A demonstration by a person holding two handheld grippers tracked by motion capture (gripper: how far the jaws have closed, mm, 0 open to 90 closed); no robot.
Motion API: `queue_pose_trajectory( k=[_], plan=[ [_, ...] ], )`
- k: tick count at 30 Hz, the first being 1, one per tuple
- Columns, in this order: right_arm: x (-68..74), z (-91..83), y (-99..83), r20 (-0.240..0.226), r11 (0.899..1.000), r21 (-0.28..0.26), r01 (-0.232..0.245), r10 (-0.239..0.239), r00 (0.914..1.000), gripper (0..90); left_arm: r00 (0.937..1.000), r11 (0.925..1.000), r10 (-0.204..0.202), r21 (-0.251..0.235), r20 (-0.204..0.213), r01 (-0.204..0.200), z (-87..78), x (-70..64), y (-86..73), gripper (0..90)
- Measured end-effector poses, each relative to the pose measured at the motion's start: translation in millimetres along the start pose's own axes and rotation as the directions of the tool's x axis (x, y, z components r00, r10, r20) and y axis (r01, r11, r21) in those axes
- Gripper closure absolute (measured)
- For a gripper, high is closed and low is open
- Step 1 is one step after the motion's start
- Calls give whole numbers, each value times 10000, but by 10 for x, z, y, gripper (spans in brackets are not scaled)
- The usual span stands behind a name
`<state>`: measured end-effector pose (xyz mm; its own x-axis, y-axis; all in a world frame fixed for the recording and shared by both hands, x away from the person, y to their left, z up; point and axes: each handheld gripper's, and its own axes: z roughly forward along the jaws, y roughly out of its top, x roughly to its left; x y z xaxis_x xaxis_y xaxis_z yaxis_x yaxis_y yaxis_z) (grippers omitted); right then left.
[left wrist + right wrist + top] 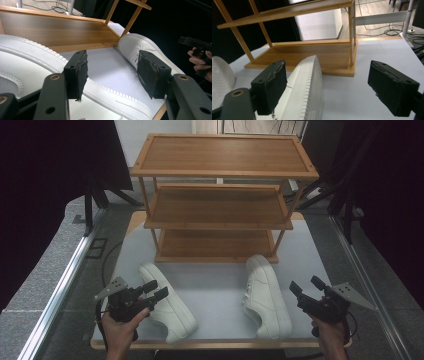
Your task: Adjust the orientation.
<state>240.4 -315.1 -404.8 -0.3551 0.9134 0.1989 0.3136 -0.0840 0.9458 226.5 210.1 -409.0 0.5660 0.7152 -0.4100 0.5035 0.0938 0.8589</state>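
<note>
- Left gripper [154,290]: jaws wide apart, holding nothing, poised over the side of the left shoe [167,307].
- Right gripper [307,286]: jaws likewise wide and empty, just beside the right shoe [266,295].
- Step, as judged: approach before grasping; the next move calls for straddling a shoe's sidewall, then closing.
- Both shoes lie on the white mat [220,282] in front of the wooden rack [220,210], well apart. Long axes run near-to-far, slightly converging towards the rack; which end is the toe cannot be told.
</note>
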Motion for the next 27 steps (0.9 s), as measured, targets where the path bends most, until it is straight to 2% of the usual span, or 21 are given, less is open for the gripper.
queue_pose_trajectory(
  k=[1, 2, 4, 7, 11, 12, 15, 16, 17, 18, 21, 23, 27],
  plan=[
    [0, 0, 0, 0, 10000, 0, 0, 0, 10000, 170, 10000, 10000, 0, 0, 0, 0, 0, 0, 0, 411],
    [-20, 16, -10, -55, 9996, 297, 12, -10, 10000, 207, 10000, 10000, -57, -6, -57, 57, -5, 15, -16, 406],
    [-46, 30, -16, -91, 9986, 512, -94, 99, 9999, 223, 9999, 9999, -107, 1, -70, 107, -5, 26, -30, 400],
    [-88, 19, -2, -406, 9978, 451, -488, 507, 9979, 243, 9997, 9997, -218, 63, -147, 218, -13, 49, -65, 395],
    [-120, 0, 3, -366, 9974, 330, -635, 647, 9972, 272, 9991, 9994, -341, 5, -249, 342, -34, 34, -75, 394],
    [-148, -11, -14, -377, 9965, 289, -788, 799, 9961, 329, 9990, 9994, -345, -10, -302, 344, -42, 30, -74, 397],
    [-162, -11, -50, -411, 9960, 316, -838, 851, 9955, 376, 9982, 9989, -422, -234, -425, 412, -71, 36, -83, 420],
    [-155, 21, -92, -552, 9952, 555, -804, 834, 9950, 389, 9972, 9985, -424, -364, -622, 402, -97, 65, -88, 474],
    [-155, 21, -92, -552, 9952, 555, -804, 834, 9950, 389, 9972, 9985, -424, -364, -622, 402, -97, 65, -88, 511],
    [-143, 64, -121, -836, 9946, 771, -701, 765, 9936, 420, 9956, 9977, -485, -518, -805, 445, -131, 96, -89, 562],
    [-129, 93, -121, -1280, 9948, 964, -332, 455, 9907, 478, 9955, 9976, -519, -490, -790, 481, -217, 124, -87, 718],
    [-134, 80, -101, -1535, 9951, 944, -293, 437, 9872, 499, 9933, 9968, -612, -563, -976, 559, -315, 128, -116, 789],
    [-147, 59, -77, -1683, 9944, 995, -347, 512, 9844, 498, 9865, 9947, -945, -531, -1335, 881, -500, 132, -243, 878]
  ],
)
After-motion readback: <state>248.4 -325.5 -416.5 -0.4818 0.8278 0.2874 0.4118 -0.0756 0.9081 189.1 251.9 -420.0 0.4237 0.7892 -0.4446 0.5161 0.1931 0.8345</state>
